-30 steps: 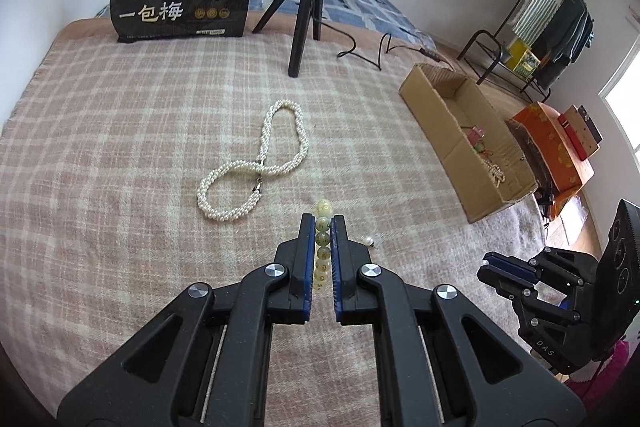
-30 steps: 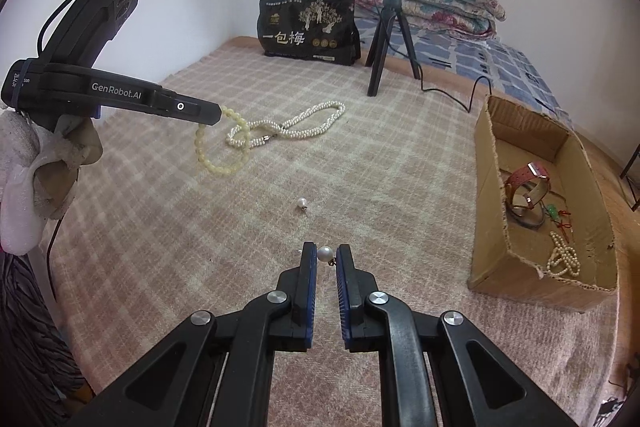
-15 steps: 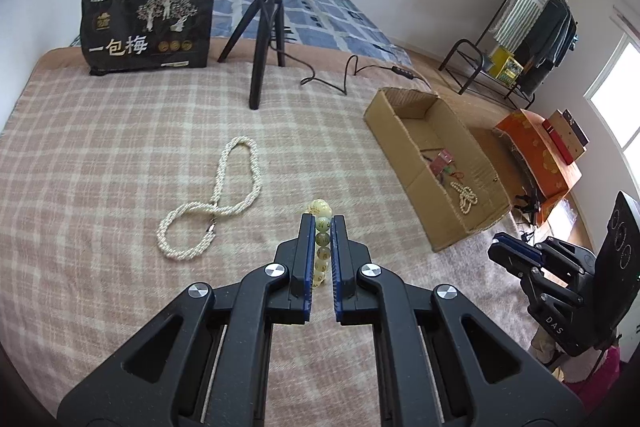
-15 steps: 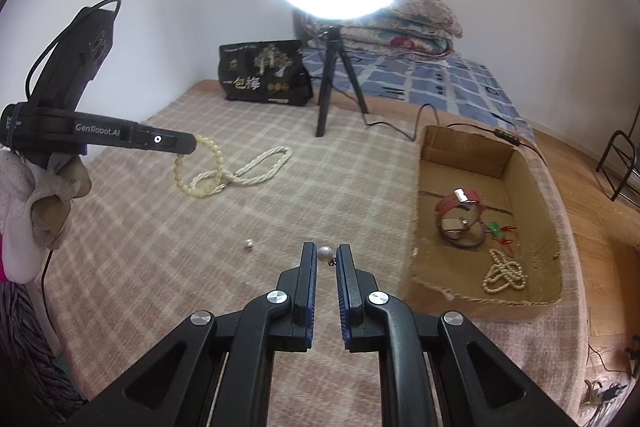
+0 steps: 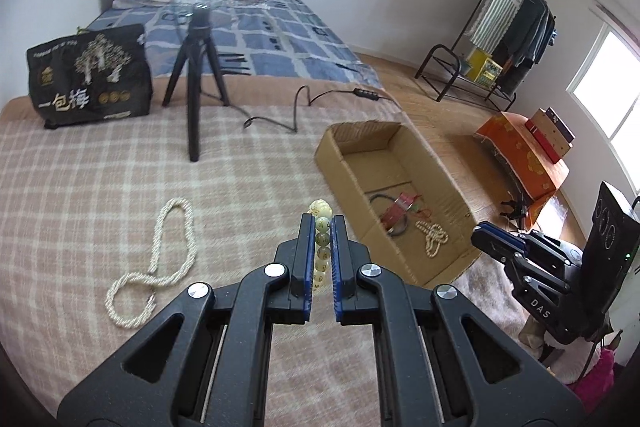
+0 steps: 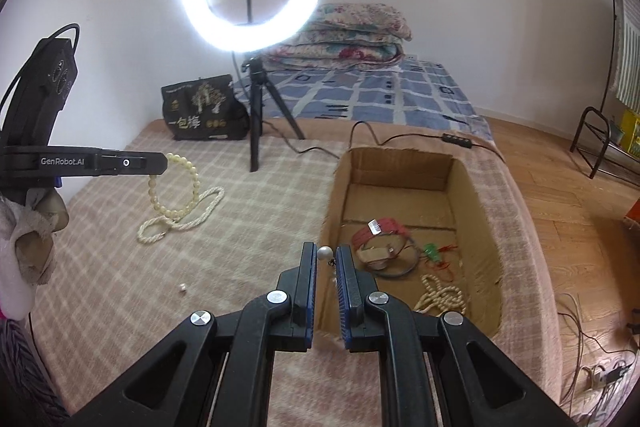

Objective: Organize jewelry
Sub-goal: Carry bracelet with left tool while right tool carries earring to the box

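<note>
My left gripper is shut on a pale yellow-green bead bracelet and holds it in the air above the checked blanket; in the right wrist view the bracelet hangs as a loop from the left gripper. My right gripper is shut on a pearl earring, lifted near the left rim of the open cardboard box. The box holds a red watch, a beaded string and a green charm. A twisted pearl necklace and one small pearl lie on the blanket.
A ring light on a black tripod stands at the back of the bed, its cable running past the box. A black printed bag leans at the back left. Folded quilts lie behind. The bed edge drops to wooden floor on the right.
Both grippers have risen and swung right toward the box, each still holding its piece. The necklace and the loose pearl stay on the blanket.
</note>
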The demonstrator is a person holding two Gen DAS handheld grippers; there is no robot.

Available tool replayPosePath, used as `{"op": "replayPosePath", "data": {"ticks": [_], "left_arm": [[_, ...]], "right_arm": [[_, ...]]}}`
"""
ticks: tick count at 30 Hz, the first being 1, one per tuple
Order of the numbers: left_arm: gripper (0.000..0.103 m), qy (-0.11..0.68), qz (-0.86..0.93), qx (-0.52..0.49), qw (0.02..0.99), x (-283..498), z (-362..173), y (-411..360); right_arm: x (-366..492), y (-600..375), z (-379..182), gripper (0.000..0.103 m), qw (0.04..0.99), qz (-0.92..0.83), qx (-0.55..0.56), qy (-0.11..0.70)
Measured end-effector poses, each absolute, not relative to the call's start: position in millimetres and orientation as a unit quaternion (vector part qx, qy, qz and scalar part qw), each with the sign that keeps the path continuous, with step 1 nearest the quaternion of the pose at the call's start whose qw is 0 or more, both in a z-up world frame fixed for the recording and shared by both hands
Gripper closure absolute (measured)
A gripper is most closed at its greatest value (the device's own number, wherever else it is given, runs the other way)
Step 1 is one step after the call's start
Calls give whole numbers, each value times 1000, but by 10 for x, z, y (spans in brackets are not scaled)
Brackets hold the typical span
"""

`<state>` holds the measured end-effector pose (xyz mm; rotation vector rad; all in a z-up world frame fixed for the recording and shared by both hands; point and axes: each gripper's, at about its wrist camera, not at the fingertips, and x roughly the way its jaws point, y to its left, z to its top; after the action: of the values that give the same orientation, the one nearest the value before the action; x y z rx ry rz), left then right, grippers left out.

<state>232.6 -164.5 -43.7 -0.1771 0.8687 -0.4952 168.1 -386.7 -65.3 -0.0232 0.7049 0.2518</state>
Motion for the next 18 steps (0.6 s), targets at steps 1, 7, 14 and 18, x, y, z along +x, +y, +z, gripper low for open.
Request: {"op": "replayPosePath", "data": {"ticks": [1,7,14,18], "left_arm": [[98,414,-241,-86,873,2365,-419,-1704],[98,410,-258,-82,871,2562,-382,-2057],[98,413,-261,-78,869,2814,-447,-2386],[98,416,-258,-71,869,2936,-509,-2521]], "right_arm": [[1720,-3901,-635,95,931,120,-12,343],[2007,-4056,-595,95,934,106,-16,340],[2370,-4193,-602,95,936,95,-16,338],[2560,-4268,-663,95,935,91,-5,342]]}}
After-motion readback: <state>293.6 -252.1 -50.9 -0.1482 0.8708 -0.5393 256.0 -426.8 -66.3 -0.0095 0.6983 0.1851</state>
